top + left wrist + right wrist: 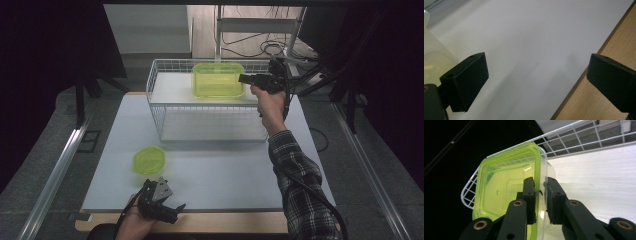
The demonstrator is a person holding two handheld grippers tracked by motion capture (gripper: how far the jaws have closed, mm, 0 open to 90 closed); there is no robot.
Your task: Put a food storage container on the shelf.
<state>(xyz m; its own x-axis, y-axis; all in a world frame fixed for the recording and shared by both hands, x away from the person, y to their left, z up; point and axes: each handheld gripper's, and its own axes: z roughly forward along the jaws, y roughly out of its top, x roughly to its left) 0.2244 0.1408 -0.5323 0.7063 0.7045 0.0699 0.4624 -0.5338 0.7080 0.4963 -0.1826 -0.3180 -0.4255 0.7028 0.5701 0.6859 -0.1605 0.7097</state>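
The right tool (540, 195) pinches the green container's (218, 80) rim in the wire basket (155, 107) — next it should release; the left tool (536, 82) gapes wide over the tabletop (225, 175).

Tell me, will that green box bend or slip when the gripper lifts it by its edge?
The green box looks like thin see-through plastic, so its wall may flex a little. It seems empty, so probably light. The right gripper pinches just one rim, so the smooth box could tilt or slip above the wire shelf.
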